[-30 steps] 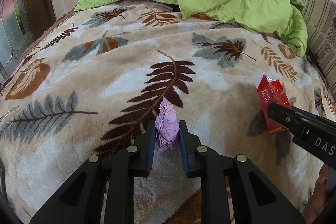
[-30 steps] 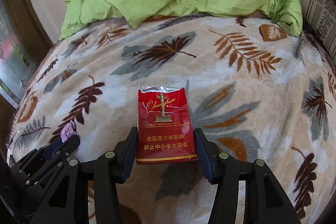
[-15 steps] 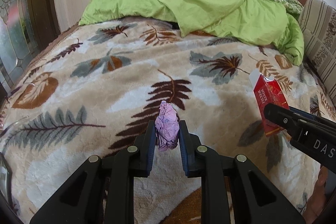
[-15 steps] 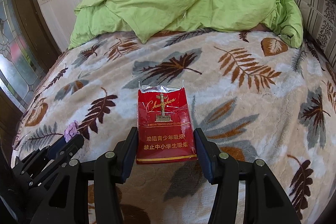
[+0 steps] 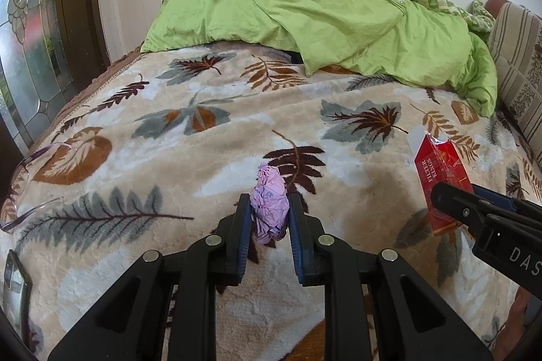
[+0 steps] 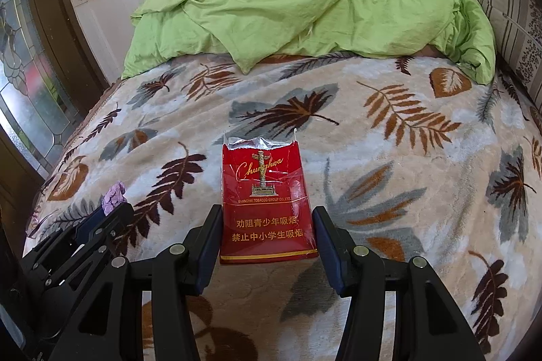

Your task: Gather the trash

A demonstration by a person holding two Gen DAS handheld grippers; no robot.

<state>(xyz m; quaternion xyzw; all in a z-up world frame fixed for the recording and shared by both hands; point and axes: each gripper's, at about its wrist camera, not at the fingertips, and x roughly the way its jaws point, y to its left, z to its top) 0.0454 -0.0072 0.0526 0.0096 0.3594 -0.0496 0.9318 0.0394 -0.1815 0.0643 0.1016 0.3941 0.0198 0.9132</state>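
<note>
My left gripper is shut on a crumpled pink paper wad, held a little above the leaf-patterned blanket. My right gripper is shut on a torn-open red cigarette pack, its pads pressing both side edges. The same pack shows at the right of the left wrist view, with the right gripper's black finger across its lower part. At the lower left of the right wrist view the left gripper shows with the pink wad poking out.
A rumpled green duvet lies across the far end of the bed. A striped cushion stands at the right. Clear-framed glasses and a phone lie near the blanket's left edge. A glass-panelled door is at the left.
Both grippers have lifted slightly and tilted up, so more of the wall and duvet shows. Each keeps its grip on its item.
</note>
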